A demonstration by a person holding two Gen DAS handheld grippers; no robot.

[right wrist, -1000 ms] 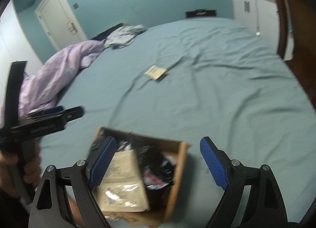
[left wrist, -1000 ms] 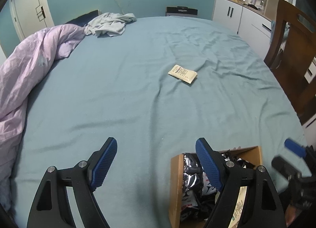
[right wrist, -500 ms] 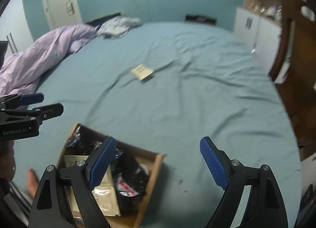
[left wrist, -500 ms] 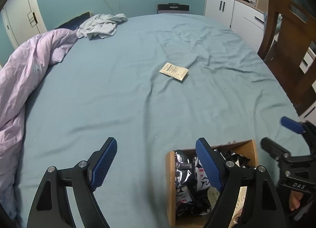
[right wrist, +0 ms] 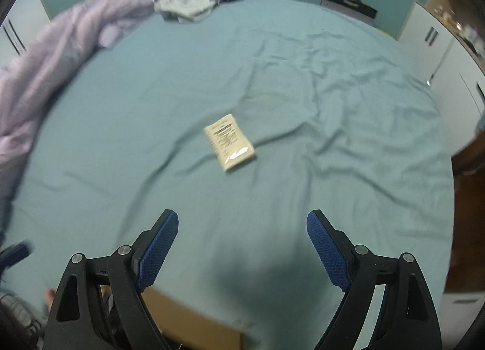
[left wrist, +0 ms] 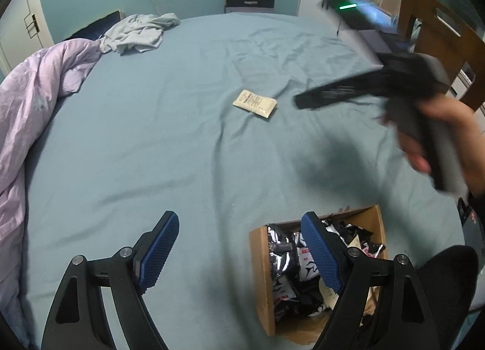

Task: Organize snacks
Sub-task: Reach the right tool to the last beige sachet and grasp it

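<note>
Lying flat on the blue-green bed sheet (right wrist: 303, 83), a single cream snack packet (right wrist: 230, 141) sits alone near the middle of the bed, printed side up, well apart from everything else. Same packet in the left wrist view (left wrist: 255, 103).

Right gripper (right wrist: 242, 247): jaws spread wide, nothing between the blue pads (right wrist: 157, 247); it hangs over bare sheet with the packet ahead of it, not touching. In the left wrist view the right gripper shows as a blurred black body (left wrist: 348, 93) gripped by a hand (left wrist: 436, 137), its tip near the packet; contact cannot be judged through the blur, probably none.

Left gripper (left wrist: 239, 250): jaws have just opened slightly further, wide apart, nothing between them. Its right pad (left wrist: 318, 256) overlaps the cardboard box (left wrist: 262, 274) in view; whether it touches is unclear.

Box stands at the near edge of the bed, open-topped, filled with black-and-white snack packs (left wrist: 291, 265) and a few cream ones.

Lilac duvet (left wrist: 33, 101) is bunched along the left side. Grey crumpled cloth (left wrist: 139, 31) lies at the far end. Wooden chair (left wrist: 439, 34) stands to the right of the bed.
</note>
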